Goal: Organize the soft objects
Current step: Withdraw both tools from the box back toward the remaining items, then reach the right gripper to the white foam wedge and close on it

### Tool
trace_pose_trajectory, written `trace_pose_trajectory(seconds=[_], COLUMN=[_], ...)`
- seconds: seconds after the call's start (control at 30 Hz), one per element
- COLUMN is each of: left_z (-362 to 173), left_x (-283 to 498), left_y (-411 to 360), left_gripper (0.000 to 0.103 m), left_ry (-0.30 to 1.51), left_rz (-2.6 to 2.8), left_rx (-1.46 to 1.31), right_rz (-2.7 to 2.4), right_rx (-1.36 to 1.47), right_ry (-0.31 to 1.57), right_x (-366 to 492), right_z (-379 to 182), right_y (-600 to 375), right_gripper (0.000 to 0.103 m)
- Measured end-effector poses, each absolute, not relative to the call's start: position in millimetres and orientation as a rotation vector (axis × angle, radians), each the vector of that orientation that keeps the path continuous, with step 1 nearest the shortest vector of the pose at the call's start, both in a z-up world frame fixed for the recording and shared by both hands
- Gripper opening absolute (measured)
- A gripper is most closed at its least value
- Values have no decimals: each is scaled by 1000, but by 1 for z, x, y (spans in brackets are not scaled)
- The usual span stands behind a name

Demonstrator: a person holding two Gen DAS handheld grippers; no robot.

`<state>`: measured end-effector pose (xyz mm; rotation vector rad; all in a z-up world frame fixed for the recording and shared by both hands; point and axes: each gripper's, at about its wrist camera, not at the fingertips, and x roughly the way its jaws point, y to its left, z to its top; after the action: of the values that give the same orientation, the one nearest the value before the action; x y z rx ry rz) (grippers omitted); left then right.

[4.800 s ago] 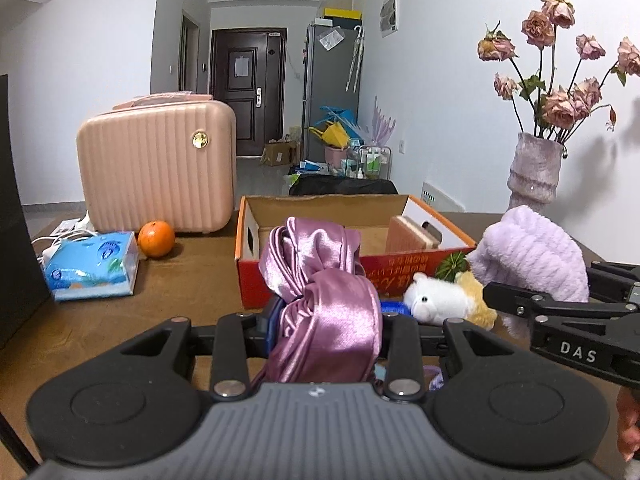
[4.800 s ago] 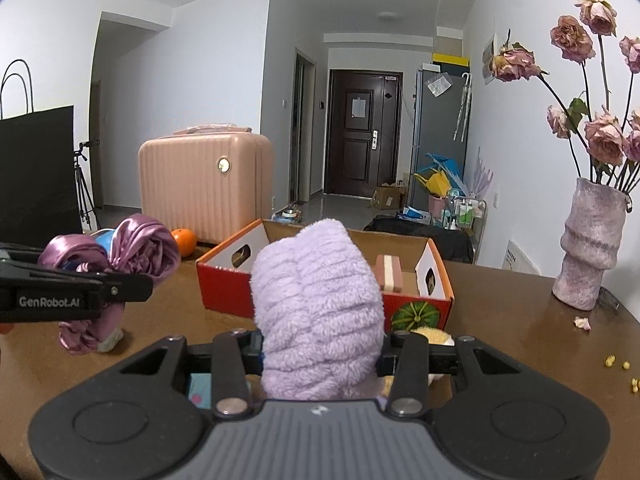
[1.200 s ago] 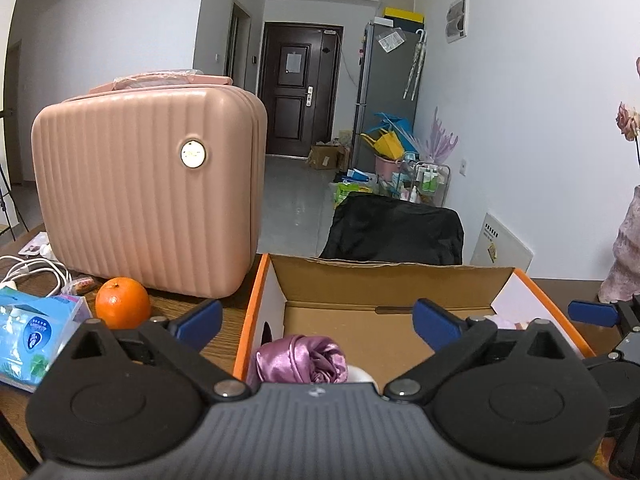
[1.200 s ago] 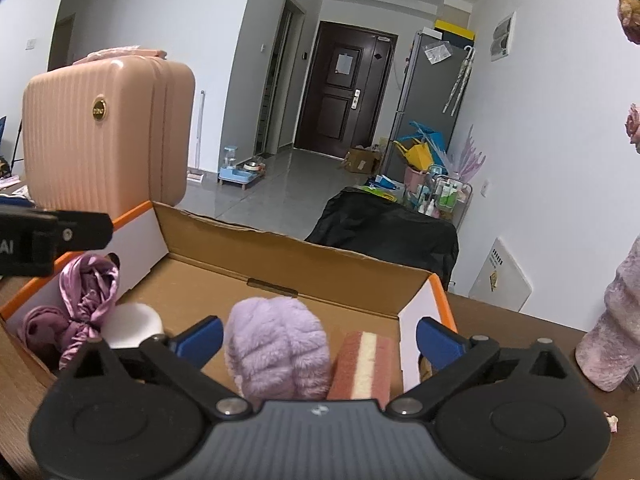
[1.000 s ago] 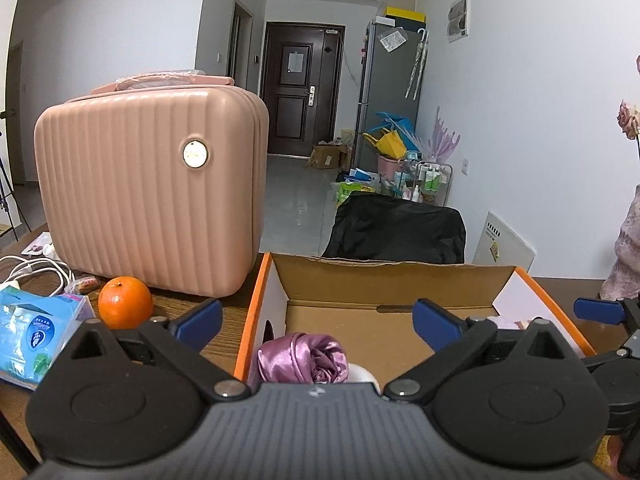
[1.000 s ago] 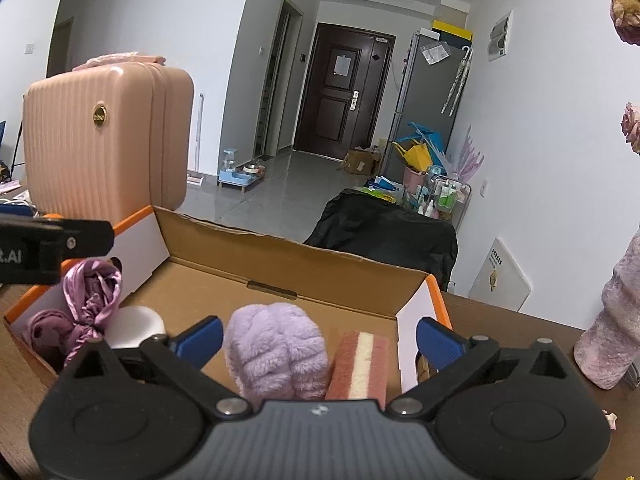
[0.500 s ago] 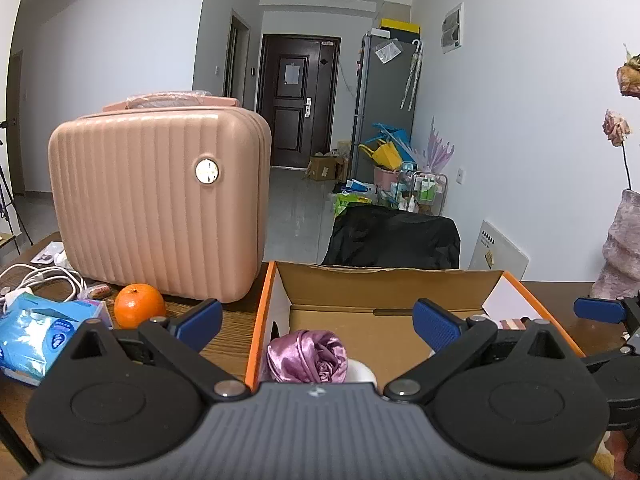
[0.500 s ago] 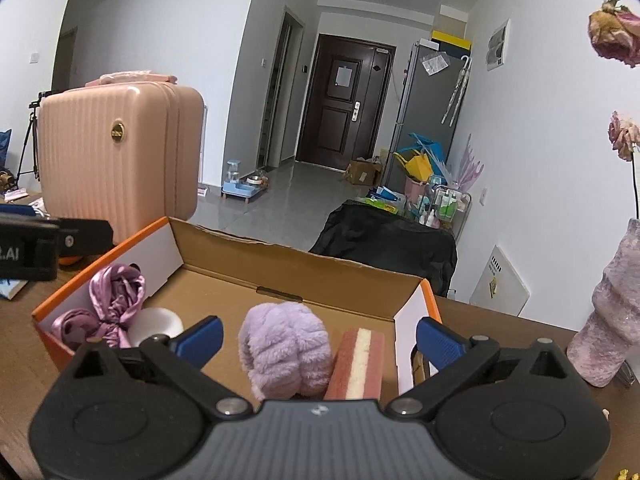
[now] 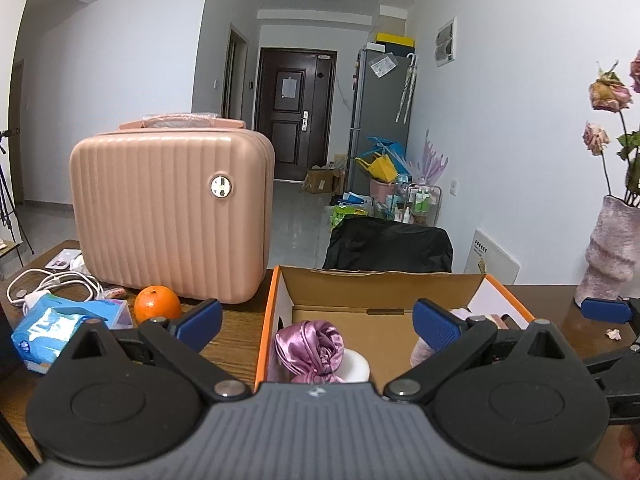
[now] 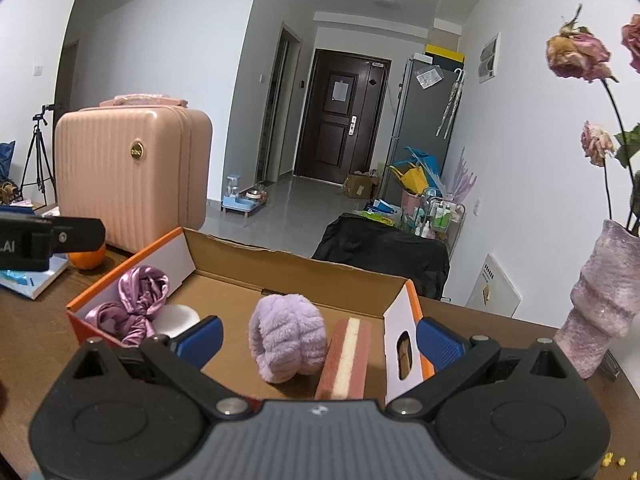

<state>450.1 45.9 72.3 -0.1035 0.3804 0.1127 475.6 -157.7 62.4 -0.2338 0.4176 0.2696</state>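
An orange-rimmed cardboard box [image 10: 404,304] [image 9: 272,288] stands on the wooden table. In its left end lies a purple satin scrunchie [image 10: 140,300] [image 9: 310,344] beside a white round pad [image 10: 176,318] [image 9: 356,366]. A fluffy lilac headband [image 10: 286,338] rests mid-box next to a pink-and-cream sponge [image 10: 346,360]. My left gripper [image 9: 316,322] is open and empty above the box's near left side. My right gripper [image 10: 318,340] is open and empty, back from the headband. The left gripper's side shows at the left edge of the right wrist view.
A pink ribbed suitcase [image 9: 172,216] stands behind an orange [image 9: 157,304] and a blue tissue pack [image 9: 60,332] at the left, with white cables [image 9: 48,284]. A lilac vase [image 10: 600,304] of dried roses stands right of the box. Yellow crumbs [image 10: 610,458] lie near the right edge.
Both grippers released the scrunchie and the headband into the box, opened, and over the last second have drawn back and up from it.
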Motion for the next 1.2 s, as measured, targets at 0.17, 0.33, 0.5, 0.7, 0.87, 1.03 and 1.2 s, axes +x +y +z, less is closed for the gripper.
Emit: trace_pose_trajectory(seconds=[0.17, 0.33, 0.5, 0.7, 0.87, 1.03, 1.2], left_z=[77, 80, 82, 87, 89, 88, 85], left_x=[431, 414, 396, 369, 346, 325, 308], left_y=[42, 39, 38, 36, 33, 32, 33], left_gripper=[103, 103, 103, 103, 103, 103, 103], left_ry=[370, 376, 384, 376, 375, 378, 389], left_rz=[106, 97, 87, 80, 73, 75, 71], left_rx=[-85, -68, -63, -55, -47, -44, -50], right_rz=[270, 273, 274, 274, 269, 270, 270], right_rx=[-222, -204, -200, -179, -189, -190, -190], right_ry=[414, 409, 401, 396, 390, 385, 381], right_x=[458, 439, 416, 387, 363, 340, 320], right_z=[65, 68, 71, 72, 69, 66, 63], right_y=[-164, -170, -175, -186, -192, -201, -208], right_gripper=[103, 103, 103, 103, 103, 103, 103])
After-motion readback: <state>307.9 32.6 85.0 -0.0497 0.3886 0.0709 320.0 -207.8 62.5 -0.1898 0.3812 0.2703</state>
